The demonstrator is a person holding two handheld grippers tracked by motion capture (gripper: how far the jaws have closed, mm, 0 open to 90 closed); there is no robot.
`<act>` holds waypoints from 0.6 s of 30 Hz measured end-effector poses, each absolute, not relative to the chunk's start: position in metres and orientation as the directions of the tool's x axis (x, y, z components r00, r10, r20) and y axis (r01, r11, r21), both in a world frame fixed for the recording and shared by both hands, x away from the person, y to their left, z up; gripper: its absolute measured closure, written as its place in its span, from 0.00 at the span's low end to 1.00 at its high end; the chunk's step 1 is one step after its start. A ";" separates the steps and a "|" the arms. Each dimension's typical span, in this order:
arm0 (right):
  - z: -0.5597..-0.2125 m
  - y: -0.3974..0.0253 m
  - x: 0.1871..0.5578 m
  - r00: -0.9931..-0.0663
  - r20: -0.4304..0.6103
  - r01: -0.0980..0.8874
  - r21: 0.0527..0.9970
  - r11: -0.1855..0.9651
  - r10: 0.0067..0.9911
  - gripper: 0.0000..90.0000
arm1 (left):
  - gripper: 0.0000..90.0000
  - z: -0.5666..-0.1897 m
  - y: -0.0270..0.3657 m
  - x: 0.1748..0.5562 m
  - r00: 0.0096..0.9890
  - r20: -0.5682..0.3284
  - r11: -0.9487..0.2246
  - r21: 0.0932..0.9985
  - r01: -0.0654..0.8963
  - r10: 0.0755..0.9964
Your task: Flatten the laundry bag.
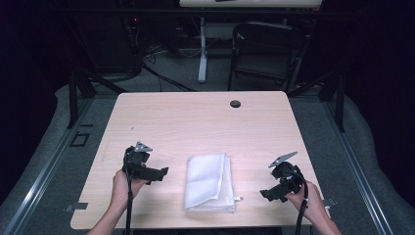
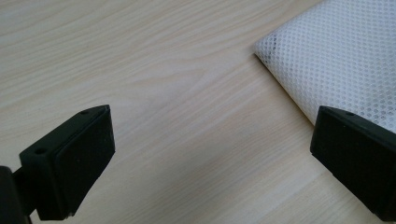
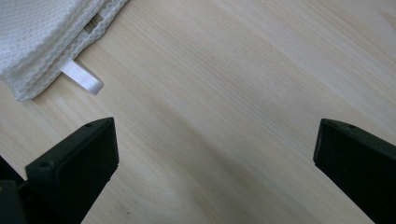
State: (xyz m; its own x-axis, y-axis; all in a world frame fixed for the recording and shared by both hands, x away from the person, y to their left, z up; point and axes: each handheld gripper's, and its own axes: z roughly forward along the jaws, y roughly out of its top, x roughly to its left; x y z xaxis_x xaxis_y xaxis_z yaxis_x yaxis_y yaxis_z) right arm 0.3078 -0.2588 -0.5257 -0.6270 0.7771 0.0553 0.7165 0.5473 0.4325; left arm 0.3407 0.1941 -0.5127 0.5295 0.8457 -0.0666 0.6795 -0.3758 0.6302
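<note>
A folded white mesh towel (image 1: 209, 182) lies near the front edge of a light wood table (image 1: 195, 122), between two hand-held grippers, its small white loop tag (image 3: 82, 77) sticking out at the near right corner. The left gripper (image 1: 159, 174) sits just beside the towel's left edge w/ jaws spread wide & empty, one jaw tip over the mesh in the left gripper view. The right gripper (image 1: 265, 194), also spread wide & empty, sits apart from the towel's right side, above bare wood.

A light wooden table (image 1: 195, 122) carries a folded white mesh cloth (image 1: 208, 182)
</note>
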 end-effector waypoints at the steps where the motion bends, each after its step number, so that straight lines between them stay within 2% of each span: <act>1: -0.525 -0.259 0.308 -0.632 0.047 0.713 0.425 0.557 0.773 0.00 | 0.00 -0.512 0.194 0.341 0.531 -0.068 -0.378 0.626 0.682 0.844; 18: -0.523 -0.255 0.306 -0.633 0.058 0.713 0.431 0.553 0.772 0.00 | 0.00 -0.501 0.179 0.328 0.562 -0.106 -0.385 0.625 0.680 0.820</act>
